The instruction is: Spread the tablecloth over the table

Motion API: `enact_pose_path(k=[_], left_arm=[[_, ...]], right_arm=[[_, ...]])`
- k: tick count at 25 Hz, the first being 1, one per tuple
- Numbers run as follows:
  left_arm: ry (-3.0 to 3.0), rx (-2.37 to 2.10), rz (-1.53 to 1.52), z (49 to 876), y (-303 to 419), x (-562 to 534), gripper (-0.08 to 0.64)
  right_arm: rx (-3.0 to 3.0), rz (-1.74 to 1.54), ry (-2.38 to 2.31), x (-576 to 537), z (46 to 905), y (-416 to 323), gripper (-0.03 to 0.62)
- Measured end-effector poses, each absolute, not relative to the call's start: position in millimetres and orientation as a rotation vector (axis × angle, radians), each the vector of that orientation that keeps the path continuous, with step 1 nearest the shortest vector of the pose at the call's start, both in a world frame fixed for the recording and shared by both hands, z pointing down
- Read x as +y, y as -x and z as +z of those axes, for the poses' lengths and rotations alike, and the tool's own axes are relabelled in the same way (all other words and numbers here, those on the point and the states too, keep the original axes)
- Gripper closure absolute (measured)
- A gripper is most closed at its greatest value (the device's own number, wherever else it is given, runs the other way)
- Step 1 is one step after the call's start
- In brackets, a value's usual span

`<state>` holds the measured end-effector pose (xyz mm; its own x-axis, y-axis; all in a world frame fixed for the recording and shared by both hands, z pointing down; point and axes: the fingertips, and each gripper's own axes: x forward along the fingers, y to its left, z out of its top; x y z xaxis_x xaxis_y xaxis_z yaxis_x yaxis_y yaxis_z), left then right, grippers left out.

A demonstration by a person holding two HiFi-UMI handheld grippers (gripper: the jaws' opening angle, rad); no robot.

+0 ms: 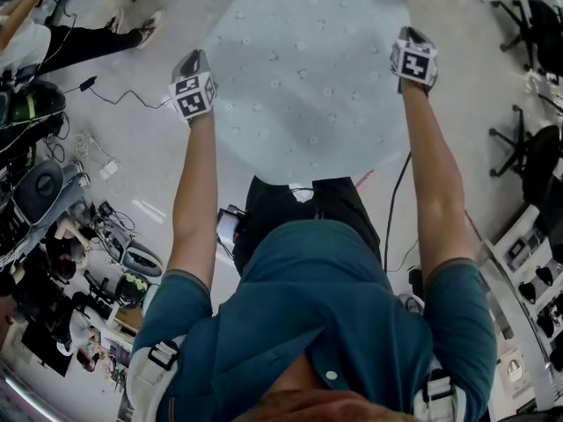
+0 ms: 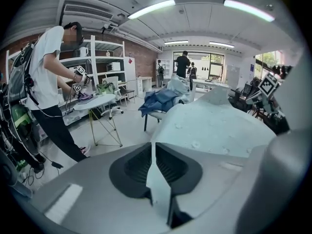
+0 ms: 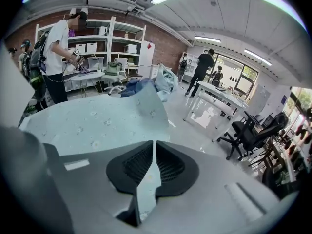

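Observation:
A pale blue-green tablecloth (image 1: 308, 69) with small flower prints hangs spread in the air in front of me, held at two edges. My left gripper (image 1: 195, 64) is shut on its left edge, and a strip of the cloth (image 2: 157, 179) runs between the closed jaws. My right gripper (image 1: 412, 40) is shut on its right edge, with cloth (image 3: 146, 186) pinched between its pads. The sheet (image 3: 97, 123) stretches out flat from the right gripper toward the left one. No table under the cloth shows in the head view.
Cables and gear (image 1: 62, 227) lie on the floor at the left. Office chairs (image 1: 528, 156) stand at the right. A person (image 2: 46, 87) works at a small round table (image 2: 95, 101) far left. A chair heaped with blue clothes (image 2: 158, 101) and white tables (image 3: 219, 101) stand ahead.

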<state>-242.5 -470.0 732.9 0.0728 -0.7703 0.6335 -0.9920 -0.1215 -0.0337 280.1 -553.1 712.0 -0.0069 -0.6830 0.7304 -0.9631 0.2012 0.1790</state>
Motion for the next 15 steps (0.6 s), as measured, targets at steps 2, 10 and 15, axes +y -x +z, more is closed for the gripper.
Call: enact_pose_path(k=[2, 10, 15], left_arm=[[-1.960, -1.728, 0.732, 735, 230, -468, 0.536], [-2.010, -1.720, 0.686, 714, 208, -467, 0.547], [-2.062, -1.742, 0.604, 678, 197, -464, 0.558]], right_arm=[[-1.759, 0.505, -1.544, -549, 717, -280, 0.569], [-1.792, 0.527, -1.522, -525, 712, -270, 0.571], [-1.885, 0.508, -1.511, -513, 686, -251, 0.571]])
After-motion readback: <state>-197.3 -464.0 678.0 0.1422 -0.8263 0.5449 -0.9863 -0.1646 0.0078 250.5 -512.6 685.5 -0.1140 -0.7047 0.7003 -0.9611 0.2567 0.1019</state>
